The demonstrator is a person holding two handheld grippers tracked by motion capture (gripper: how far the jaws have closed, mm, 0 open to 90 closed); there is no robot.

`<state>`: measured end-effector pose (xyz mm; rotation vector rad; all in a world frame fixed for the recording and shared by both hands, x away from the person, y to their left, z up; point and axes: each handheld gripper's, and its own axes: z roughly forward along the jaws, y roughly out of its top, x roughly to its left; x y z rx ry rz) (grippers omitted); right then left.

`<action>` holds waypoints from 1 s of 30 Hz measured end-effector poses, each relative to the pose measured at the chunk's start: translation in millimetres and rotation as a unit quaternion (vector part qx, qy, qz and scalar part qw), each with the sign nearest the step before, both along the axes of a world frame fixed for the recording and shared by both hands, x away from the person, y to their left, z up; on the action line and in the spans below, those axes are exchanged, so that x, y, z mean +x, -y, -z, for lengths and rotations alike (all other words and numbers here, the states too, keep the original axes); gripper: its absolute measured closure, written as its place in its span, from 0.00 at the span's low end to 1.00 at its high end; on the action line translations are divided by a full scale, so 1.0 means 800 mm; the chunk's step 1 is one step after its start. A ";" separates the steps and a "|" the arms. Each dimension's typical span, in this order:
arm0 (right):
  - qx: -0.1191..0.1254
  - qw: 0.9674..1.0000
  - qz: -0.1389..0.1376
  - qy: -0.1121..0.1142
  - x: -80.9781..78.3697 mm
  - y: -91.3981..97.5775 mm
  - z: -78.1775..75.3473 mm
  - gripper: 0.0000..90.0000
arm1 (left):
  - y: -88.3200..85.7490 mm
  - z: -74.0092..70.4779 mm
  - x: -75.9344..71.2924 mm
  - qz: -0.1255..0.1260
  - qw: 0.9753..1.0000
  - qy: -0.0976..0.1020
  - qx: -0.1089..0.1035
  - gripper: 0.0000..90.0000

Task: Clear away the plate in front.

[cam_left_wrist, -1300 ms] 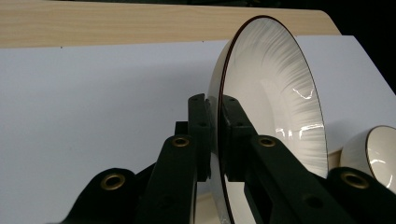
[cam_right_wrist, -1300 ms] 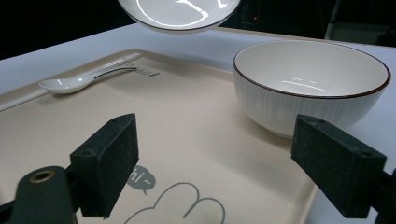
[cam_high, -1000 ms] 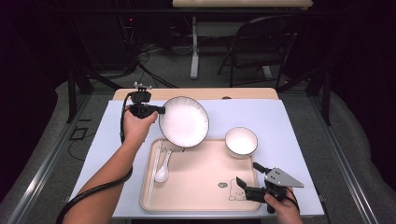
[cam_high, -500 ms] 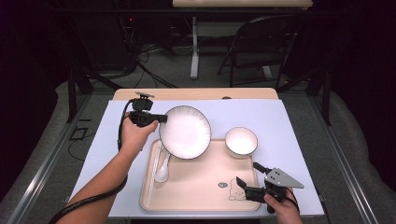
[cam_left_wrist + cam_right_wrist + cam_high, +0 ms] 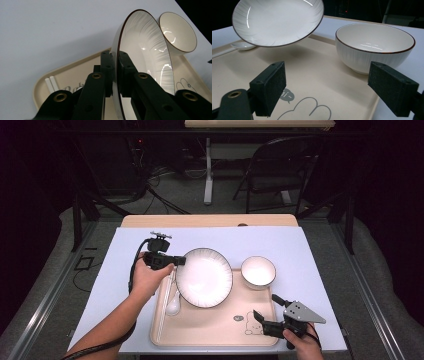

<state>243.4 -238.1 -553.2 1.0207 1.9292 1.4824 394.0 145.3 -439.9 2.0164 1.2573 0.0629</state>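
The plate [image 5: 204, 277] was held clamped by its rim in the left gripper [image 5: 179, 261], raised and tilted above the far half of the tray [image 5: 210, 330], with the spoon [image 5: 173, 306] and chopsticks [image 5: 165, 305] lying just below that gripper. The bowl [image 5: 258, 271] stood beyond the plate's far edge, close to it. The right gripper [image 5: 259, 318] was held with its jaws apart and empty over the tray's near corner. The plate would best be levelled before being lowered, kept clear of the bowl and the spoon, and released only once it was seated flat.
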 end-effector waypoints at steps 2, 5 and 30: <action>0.000 1.000 0.001 0.001 0.000 0.000 0.000 0.16 | 0.002 0.005 -0.003 0.006 1.000 -0.004 -0.004 0.94; -0.001 1.000 0.001 0.001 0.000 0.000 0.000 0.16 | 0.005 0.011 -0.008 0.011 1.000 -0.009 -0.007 0.94; -0.003 1.000 0.003 0.001 -0.003 0.001 0.000 0.16 | 0.035 0.050 -0.031 0.052 0.997 -0.048 -0.014 0.93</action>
